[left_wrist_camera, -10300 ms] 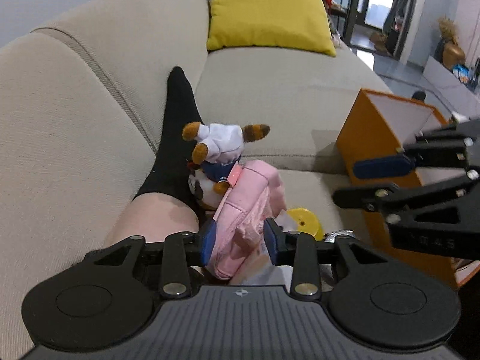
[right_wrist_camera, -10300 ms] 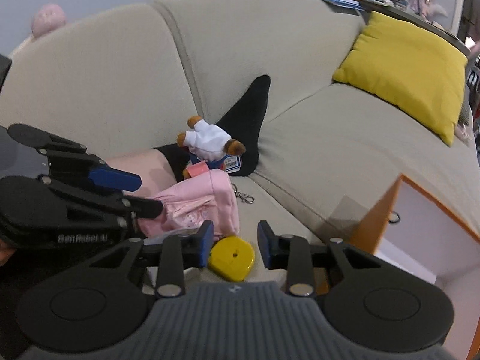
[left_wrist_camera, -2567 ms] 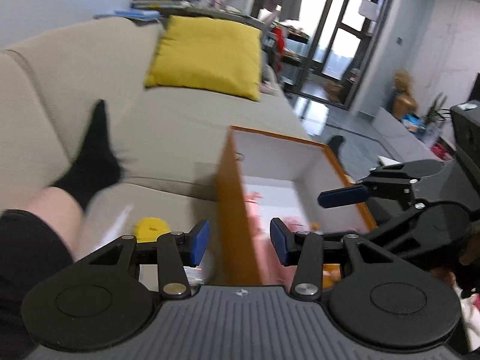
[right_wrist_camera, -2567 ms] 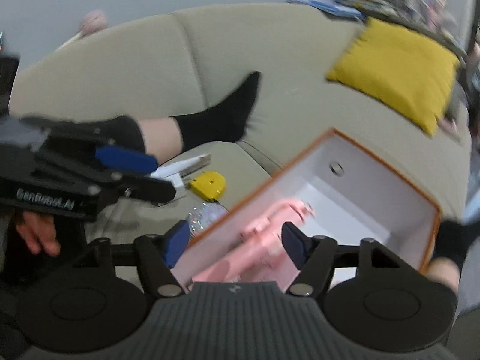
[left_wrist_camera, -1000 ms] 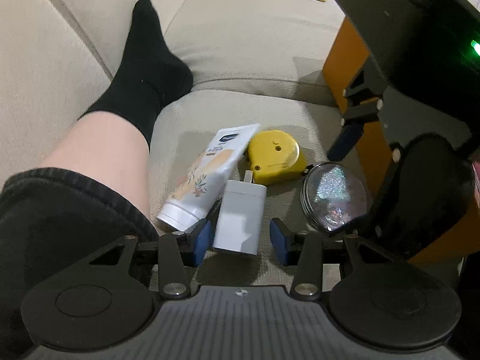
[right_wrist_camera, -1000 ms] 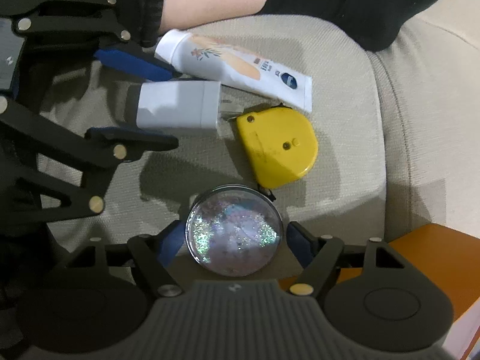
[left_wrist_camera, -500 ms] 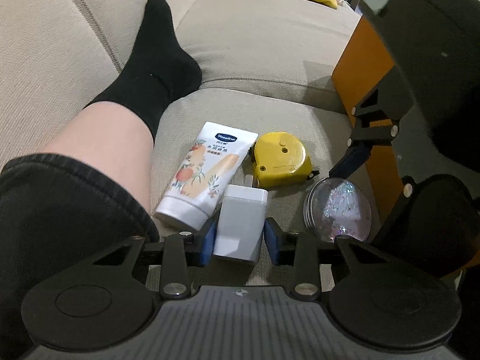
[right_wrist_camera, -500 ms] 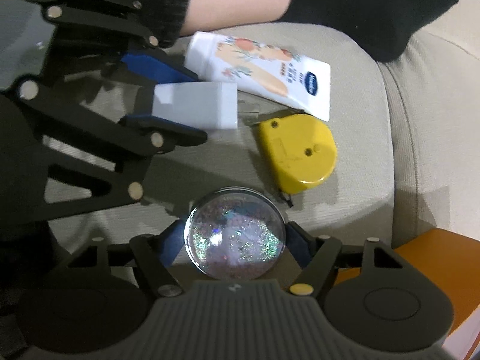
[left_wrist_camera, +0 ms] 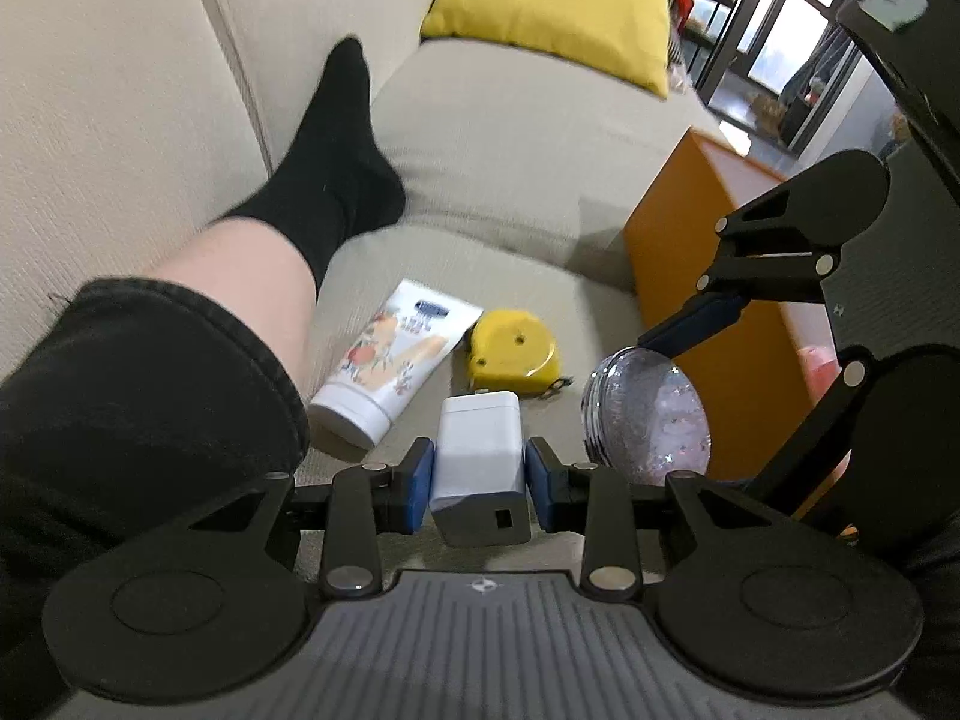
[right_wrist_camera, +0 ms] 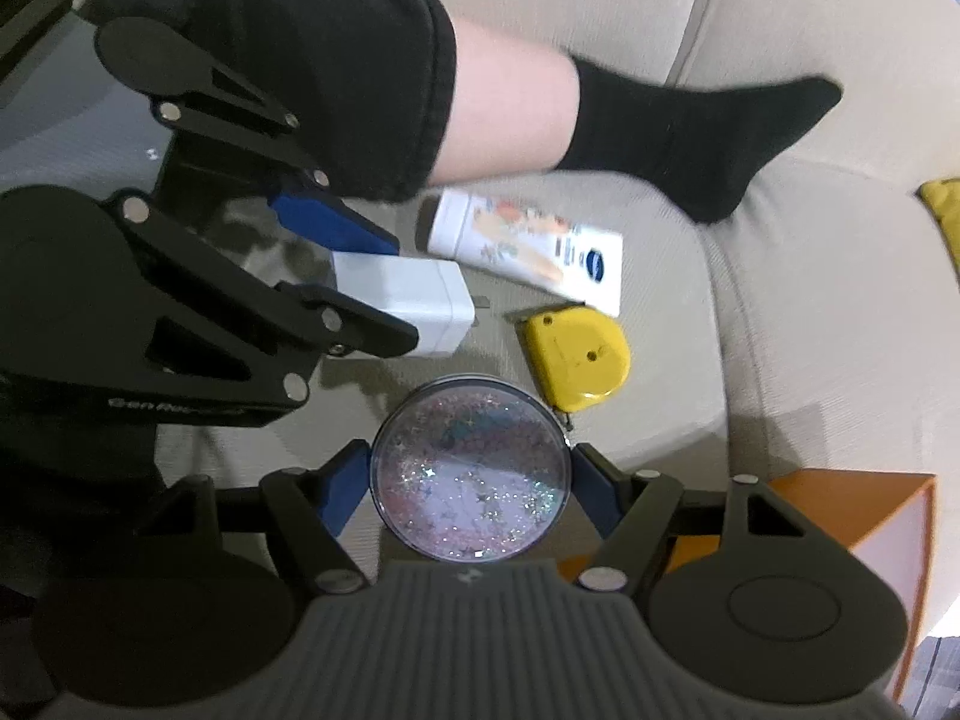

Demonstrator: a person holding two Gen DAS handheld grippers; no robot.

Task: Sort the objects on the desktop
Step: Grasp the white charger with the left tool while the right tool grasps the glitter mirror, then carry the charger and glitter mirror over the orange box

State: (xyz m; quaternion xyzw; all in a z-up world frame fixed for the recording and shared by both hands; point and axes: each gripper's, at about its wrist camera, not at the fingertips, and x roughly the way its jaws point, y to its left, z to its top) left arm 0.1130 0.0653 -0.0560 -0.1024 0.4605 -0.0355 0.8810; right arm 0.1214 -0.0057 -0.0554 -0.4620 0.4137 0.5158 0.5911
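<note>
— Claw states first: what did each one have?

— Left claw (left_wrist_camera: pixel 478 476) was clamped on the white, smooth plastic rectangular charger block (left_wrist_camera: pixel 478 461), blue pads pressed flat to its two long sides. Right claw (right_wrist_camera: pixel 470 490) was closed around the round clear disc filled with glitter (right_wrist_camera: pixel 470 474), gripping it by the rim. Both looked raised a little off the beige woven sofa cushion (left_wrist_camera: pixel 528 120), near its front edge, though I couldn't be certain of the gap.

— And how far along was the sorting?

— Partway, I'd judge. Something pink showed inside the orange box with a white interior (left_wrist_camera: pixel 678 252), standing at the cushion's right edge. Two items in the claws hadn't reached it. Two more lay untouched mid-cushion: the soft white squeeze tube with a fruit print (left_wrist_camera: pixel 393 369) and the yellow hard-shelled tape measure (left_wrist_camera: pixel 516 354), rounded on one side, just beside each other.

— Handling?

— The block was rigid and flat-sided, an easy hold. The disc was glossy and curved, so likelier to slip.
</note>
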